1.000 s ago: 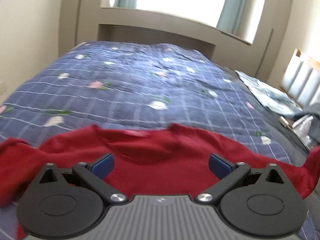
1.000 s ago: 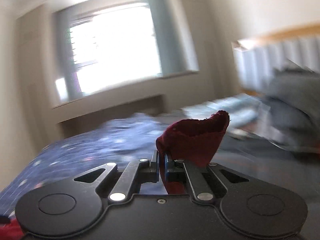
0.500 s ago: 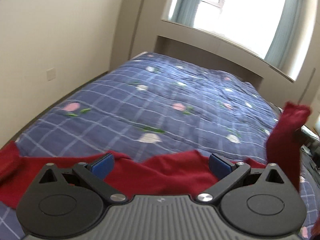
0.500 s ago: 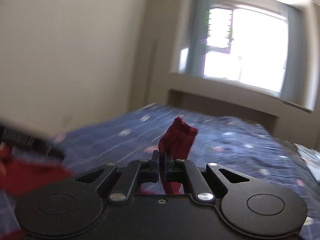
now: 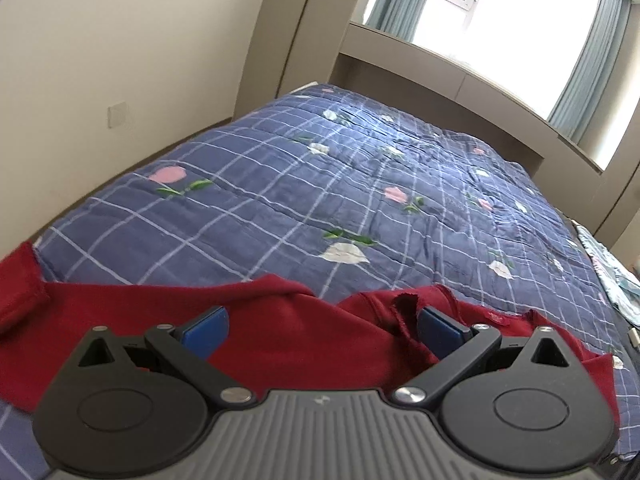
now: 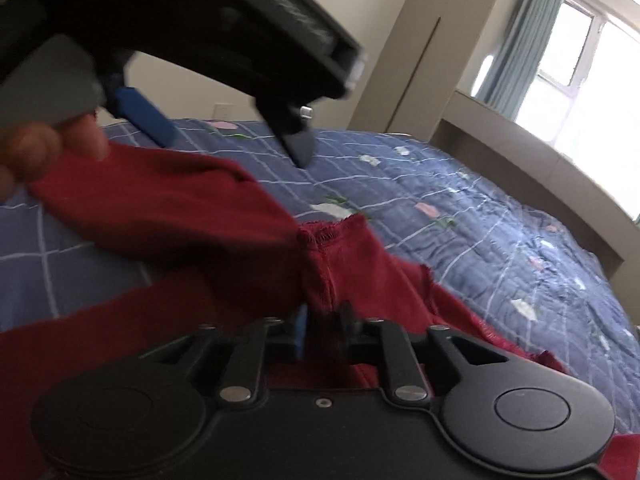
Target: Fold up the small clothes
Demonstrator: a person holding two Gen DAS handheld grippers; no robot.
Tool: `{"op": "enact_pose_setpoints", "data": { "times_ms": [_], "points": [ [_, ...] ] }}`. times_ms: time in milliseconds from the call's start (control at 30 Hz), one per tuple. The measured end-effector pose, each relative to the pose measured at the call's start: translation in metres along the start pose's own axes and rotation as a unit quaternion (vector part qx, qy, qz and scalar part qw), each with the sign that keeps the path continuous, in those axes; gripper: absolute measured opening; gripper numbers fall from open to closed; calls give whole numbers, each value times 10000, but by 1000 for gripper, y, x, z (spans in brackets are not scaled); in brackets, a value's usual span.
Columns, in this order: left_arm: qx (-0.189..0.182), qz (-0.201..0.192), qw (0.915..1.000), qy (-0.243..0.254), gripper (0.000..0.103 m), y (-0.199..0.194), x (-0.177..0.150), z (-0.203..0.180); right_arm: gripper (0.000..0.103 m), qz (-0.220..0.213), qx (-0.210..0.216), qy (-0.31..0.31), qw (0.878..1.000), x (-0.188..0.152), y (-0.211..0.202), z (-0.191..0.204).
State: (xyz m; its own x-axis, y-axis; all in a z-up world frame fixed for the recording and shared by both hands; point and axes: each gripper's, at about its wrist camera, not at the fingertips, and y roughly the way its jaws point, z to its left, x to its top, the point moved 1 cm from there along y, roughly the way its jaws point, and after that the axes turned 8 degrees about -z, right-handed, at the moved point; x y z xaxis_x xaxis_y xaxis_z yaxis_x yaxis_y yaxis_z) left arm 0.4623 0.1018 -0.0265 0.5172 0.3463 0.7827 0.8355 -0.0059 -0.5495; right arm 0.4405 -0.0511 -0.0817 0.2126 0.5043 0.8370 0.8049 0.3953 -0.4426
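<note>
A dark red sweater [image 5: 288, 344] lies spread at the near edge of a blue checked bedspread [image 5: 360, 184]. My left gripper [image 5: 322, 328] hovers open just above it, blue pads wide apart and nothing between them. In the right wrist view the left gripper [image 6: 232, 148] hangs over the cloth, with a hand [image 6: 44, 148] behind it. My right gripper [image 6: 324, 324] has brought the sweater's sleeve [image 6: 328, 256] across onto the body. Its jaws are opening, and the sleeve's cuff still sits loosely in the gap.
The bed runs away towards a window ledge [image 5: 460, 64] and grey-blue curtains [image 5: 584, 64]. A cream wall [image 5: 120, 40] stands to the left. A light patterned cloth [image 5: 612, 280] lies at the bed's right edge.
The right gripper swung from high on the right down and left with the sleeve, then its jaws parted. The left gripper shifted along the sweater, still open.
</note>
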Motion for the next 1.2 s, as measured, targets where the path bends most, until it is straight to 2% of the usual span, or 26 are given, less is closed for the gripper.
{"op": "enact_pose_setpoints", "data": {
  "times_ms": [33,133,233,300,367,433,467,567,633,767,833,933,1033,1100,1200],
  "points": [
    [-26,8,10000,3,103,2,-1,-2,44,3,39,22,10000,-2,-3,-1],
    [-127,5,9999,91,103,5,-6,-13,63,-63,222,221,9995,-5,-25,-11],
    [-168,-30,9996,223,103,10,-11,-25,78,-150,197,378,9990,-15,-51,-30],
    [-164,-122,9991,370,103,16,-17,-35,81,-172,-71,462,9988,-24,-67,-48],
    [-101,-226,9981,569,103,25,-23,-45,89,-183,-545,494,9971,-36,-82,-71],
    [-8,-337,9967,739,103,33,-30,-55,97,-145,-1233,450,9912,-49,-92,-96],
    [130,-407,9957,819,103,38,-33,-59,97,-68,-1643,430,9854,-57,-95,-112],
    [694,-490,9920,932,103,50,-42,-65,97,167,-2523,454,9664,-79,-94,-150],
    [862,-459,9910,917,103,55,-48,-62,97,355,-3038,598,9502,-95,-90,-176],
    [956,-456,9917,733,103,60,-59,-50,97,734,-3705,867,9218,-128,-82,-214],
    [975,-430,9923,636,103,63,-66,-44,96,863,-3895,1052,9109,-143,-82,-228],
    [1003,-391,9924,592,103,67,-69,-40,93,1056,-4074,1411,8961,-161,-83,-252],
    [1067,-361,9911,705,103,70,-71,-42,94,785,-3899,1933,8969,-165,-103,-261],
    [1080,-357,9908,732,103,70,-72,-42,97,528,-3725,2036,9039,-161,-124,-253],
    [1060,-375,9911,717,103,69,-72,-41,102,201,-3213,1888,9277,-153,-159,-226]
  ]
}}
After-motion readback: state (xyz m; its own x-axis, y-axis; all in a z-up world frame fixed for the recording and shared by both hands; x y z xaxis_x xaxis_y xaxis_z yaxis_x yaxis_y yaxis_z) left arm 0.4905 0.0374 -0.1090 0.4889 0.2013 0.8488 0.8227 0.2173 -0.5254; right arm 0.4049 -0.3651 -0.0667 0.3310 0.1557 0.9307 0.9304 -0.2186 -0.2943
